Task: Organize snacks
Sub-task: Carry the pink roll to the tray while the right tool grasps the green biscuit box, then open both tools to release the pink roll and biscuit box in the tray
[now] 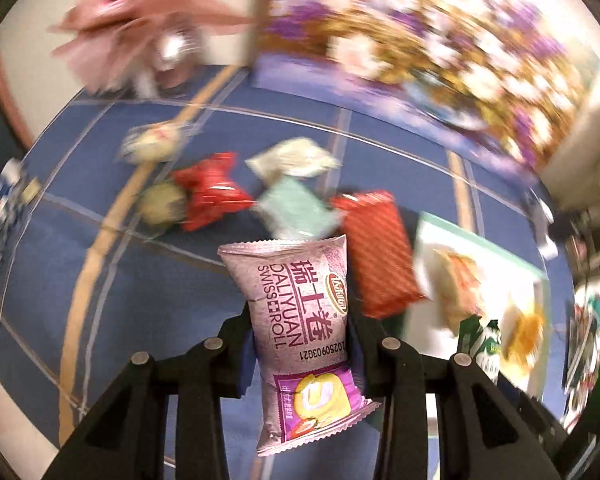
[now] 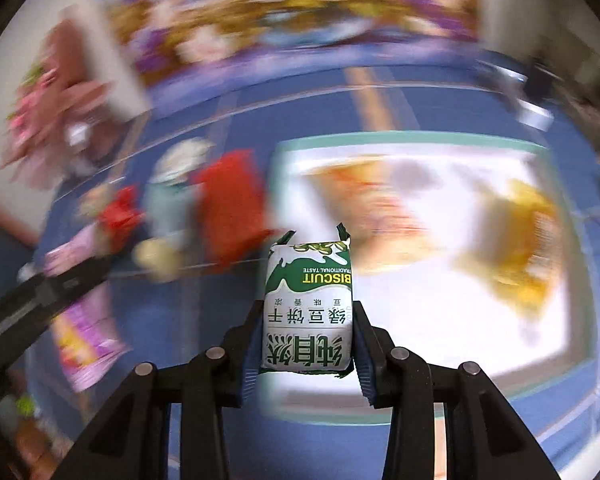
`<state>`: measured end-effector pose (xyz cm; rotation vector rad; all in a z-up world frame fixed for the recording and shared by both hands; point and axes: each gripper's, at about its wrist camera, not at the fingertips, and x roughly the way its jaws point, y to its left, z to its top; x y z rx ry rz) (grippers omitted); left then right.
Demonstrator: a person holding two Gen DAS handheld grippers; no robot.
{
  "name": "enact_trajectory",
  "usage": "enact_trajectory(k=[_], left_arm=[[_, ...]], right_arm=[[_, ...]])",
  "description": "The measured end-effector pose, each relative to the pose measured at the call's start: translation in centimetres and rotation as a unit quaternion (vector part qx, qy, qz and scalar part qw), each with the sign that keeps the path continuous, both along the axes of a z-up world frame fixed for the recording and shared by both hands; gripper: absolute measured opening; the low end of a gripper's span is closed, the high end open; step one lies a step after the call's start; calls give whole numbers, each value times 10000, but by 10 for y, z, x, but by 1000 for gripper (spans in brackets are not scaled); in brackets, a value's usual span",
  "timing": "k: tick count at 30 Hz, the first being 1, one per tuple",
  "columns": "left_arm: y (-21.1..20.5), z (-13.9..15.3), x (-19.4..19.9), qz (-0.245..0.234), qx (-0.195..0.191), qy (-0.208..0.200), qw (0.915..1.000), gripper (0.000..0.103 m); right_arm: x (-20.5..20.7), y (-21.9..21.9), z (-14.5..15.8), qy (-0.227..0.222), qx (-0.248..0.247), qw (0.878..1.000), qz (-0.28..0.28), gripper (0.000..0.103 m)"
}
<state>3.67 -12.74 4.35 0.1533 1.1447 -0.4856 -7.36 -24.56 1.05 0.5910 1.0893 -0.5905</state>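
Left tongs [image 1: 300, 320] clamped on pink swiss roll packet [image 1: 300, 320]; right tongs [image 2: 308, 320] clamped on green biscuit packet [image 2: 309, 308], near white tray [image 2: 420, 144] front-left edge on blue tabletop [image 2: 308, 100].

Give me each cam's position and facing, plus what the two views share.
Left wrist: sits on the left tool, looking along its fingers at the held purple Swiss roll pack over the blue tablecloth.
Right wrist: sits on the right tool, facing the held green biscuit pack above the white tray.
Shared: tray, red packs, tablecloth.
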Motion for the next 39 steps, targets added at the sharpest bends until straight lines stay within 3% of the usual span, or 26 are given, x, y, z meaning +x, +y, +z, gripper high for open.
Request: enact_trajectory(k=[4,9,15,20,26,28,30,34,39], left_arm=[[-39,0,-29,-663,-24,87,9978,40],[-85,-14,-72,-1458,120,120,9892,40],[-114,-37,-95,-1887,267,341,9811,41],[-114,-45,-90,-1703,287,543,9835,64],[-99,-31,-78,-1469,119,513,9877,67],[-90,-27,-69,-1294,136,414,9906,74],[-79,-24,-57,-1068,133,300,9937,88],[-53,-24,-30,-484,424,-103,9979,95],[-17,-26,2,180,589,-205,9979,95]], right_arm=[[-36,-38,-9,199,120,9974,-686,42],[-77,-73,-16,329,226,9913,-1254,43],[-95,-92,-24,386,356,9853,-1628,44],[-96,-99,-27,367,387,9831,-1752,45],[-97,-98,-21,209,369,9848,-1681,45],[-96,-96,-16,139,358,9863,-1602,46],[-89,-93,-13,53,329,9887,-1461,59],[-72,-81,-9,10,135,9937,-1114,70],[-60,-65,-1,-91,-114,9969,-779,88]])
